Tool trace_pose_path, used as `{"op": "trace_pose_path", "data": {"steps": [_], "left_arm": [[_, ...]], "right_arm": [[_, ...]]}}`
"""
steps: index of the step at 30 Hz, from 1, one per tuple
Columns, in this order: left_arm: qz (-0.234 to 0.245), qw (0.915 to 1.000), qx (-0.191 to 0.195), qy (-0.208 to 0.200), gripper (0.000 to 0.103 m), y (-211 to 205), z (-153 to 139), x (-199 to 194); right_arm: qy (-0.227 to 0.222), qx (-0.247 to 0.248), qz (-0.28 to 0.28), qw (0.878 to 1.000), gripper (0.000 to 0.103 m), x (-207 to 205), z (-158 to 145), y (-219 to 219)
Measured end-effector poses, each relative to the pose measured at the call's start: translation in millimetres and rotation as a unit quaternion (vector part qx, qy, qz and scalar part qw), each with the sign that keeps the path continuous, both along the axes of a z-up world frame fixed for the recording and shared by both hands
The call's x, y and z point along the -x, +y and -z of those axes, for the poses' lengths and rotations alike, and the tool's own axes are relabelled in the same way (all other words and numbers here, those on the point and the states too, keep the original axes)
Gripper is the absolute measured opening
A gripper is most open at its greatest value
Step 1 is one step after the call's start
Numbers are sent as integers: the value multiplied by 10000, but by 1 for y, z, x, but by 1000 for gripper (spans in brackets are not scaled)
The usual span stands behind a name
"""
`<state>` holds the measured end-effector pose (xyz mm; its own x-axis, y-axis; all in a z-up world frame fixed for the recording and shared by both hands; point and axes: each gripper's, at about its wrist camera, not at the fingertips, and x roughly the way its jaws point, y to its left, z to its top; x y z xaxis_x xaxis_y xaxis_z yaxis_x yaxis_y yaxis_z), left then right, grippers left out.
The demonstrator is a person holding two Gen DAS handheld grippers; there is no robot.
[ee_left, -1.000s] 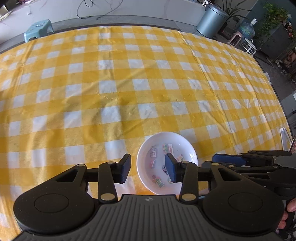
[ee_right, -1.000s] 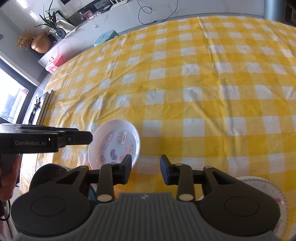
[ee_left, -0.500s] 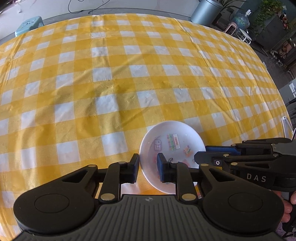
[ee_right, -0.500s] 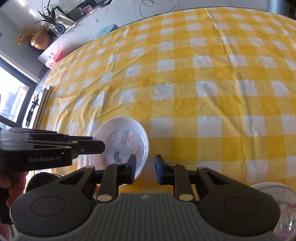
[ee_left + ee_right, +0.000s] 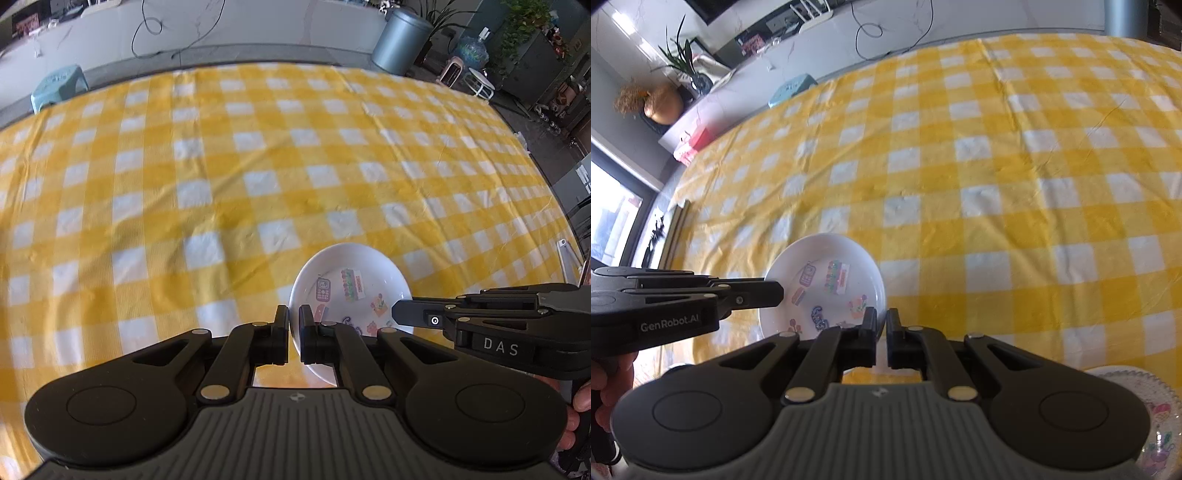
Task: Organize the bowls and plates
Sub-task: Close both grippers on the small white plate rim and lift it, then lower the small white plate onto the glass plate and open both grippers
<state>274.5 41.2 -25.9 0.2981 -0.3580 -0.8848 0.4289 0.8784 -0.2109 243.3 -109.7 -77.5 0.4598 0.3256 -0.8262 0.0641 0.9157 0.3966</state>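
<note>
A yellow checked tablecloth [image 5: 221, 177] is spread under a white sticker-decorated bowl [image 5: 351, 288], seemingly raised off it. Its opposite rims are pinched by the left gripper [image 5: 294, 321] and right gripper [image 5: 881, 323], sharing the load. A patterned plate [image 5: 1156, 413] is left near the right edge, probably its stacking target.

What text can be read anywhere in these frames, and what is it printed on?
"DAS": side of the right gripper, seen from the left wrist.
"GenRobot.AI": side of the left gripper, seen from the right wrist.
Sticker lettering inside the white bowl: too small and blurred to read.
Patterned plate: no legible text.
</note>
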Motion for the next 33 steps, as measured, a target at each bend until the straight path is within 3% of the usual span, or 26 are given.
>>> {"op": "trace_pose_path", "data": {"steps": [8,16,23,33], "left_arm": [[99,9991,120,-402,5,-34,-40,20],[256,9980,326,-472,5,-80,-55,64],[150,9976,596,-312,5,-107,-45,104],[-525,9921,1133,84,6,-125,-4,140]], "right_arm": [[-373,-160,388,9984,1,21,-30,-38],[-491,-408,990,9930,2,71,-41,-87],[-513,-404,1419,9877,1,119,-43,-122],[-375,-245,1870,9813,2,164,-25,-154]]}}
